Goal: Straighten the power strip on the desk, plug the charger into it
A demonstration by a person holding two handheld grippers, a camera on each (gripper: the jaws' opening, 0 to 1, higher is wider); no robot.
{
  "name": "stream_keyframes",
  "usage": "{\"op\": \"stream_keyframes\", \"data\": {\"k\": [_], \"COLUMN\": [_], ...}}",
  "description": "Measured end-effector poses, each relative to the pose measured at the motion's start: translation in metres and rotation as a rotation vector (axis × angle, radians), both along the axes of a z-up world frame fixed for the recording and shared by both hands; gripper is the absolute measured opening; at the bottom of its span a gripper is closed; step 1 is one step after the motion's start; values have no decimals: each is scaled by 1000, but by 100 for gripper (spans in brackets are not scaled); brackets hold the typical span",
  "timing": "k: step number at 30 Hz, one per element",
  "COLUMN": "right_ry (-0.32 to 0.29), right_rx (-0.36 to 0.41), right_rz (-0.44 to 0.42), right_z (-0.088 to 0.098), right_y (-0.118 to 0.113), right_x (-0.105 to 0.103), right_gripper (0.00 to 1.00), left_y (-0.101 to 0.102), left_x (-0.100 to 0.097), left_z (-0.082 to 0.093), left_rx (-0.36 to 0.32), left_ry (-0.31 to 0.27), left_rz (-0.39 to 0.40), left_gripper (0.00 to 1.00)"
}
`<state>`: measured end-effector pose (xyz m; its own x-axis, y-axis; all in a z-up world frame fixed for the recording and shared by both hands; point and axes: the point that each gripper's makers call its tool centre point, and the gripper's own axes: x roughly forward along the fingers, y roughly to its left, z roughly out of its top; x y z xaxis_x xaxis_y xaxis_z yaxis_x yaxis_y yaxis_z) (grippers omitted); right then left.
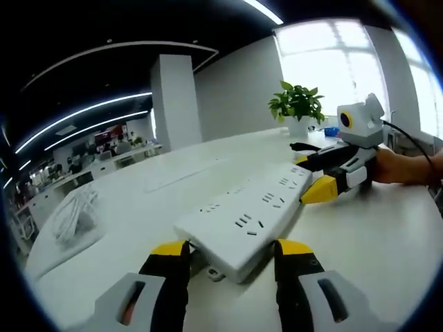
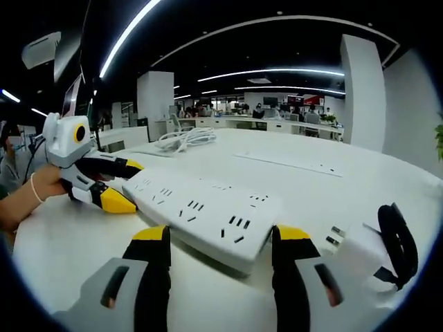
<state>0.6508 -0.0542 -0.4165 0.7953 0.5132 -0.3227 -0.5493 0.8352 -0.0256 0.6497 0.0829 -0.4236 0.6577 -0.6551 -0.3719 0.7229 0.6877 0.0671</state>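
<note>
A long white power strip (image 1: 259, 207) lies flat on the white desk (image 1: 374, 242). Its near end sits between the yellow-tipped jaws of my left gripper (image 1: 232, 249), which press against both its sides. My right gripper (image 1: 311, 176) clamps the far end, held by a person's hand (image 1: 405, 166). In the right gripper view the strip (image 2: 201, 204) runs leftward from my right gripper (image 2: 221, 238) to my left gripper (image 2: 124, 183). A white charger (image 2: 349, 252) with its prongs showing and a looped black cable (image 2: 398, 242) lies on the desk just right of the strip.
A coil of white cable (image 1: 73, 214) rests farther along the desk, also visible as a coil (image 2: 187, 138) behind the strip. A potted plant (image 1: 297, 104) stands by the window. A flat grey cover panel (image 2: 287, 162) is set into the desk.
</note>
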Motion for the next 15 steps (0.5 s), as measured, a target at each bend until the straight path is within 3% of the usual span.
{"op": "stream_keyframes", "data": {"k": [15], "right_ry": [3], "right_rx": [-30], "right_rz": [-34], "right_z": [-1], "right_y": [-2], "right_x": [-1], "right_gripper": [59], "left_y": [-3], "left_x": [2], "left_z": [0], "left_rx": [5], "left_ry": [9], "left_rz": [-26], "left_gripper": [49]}}
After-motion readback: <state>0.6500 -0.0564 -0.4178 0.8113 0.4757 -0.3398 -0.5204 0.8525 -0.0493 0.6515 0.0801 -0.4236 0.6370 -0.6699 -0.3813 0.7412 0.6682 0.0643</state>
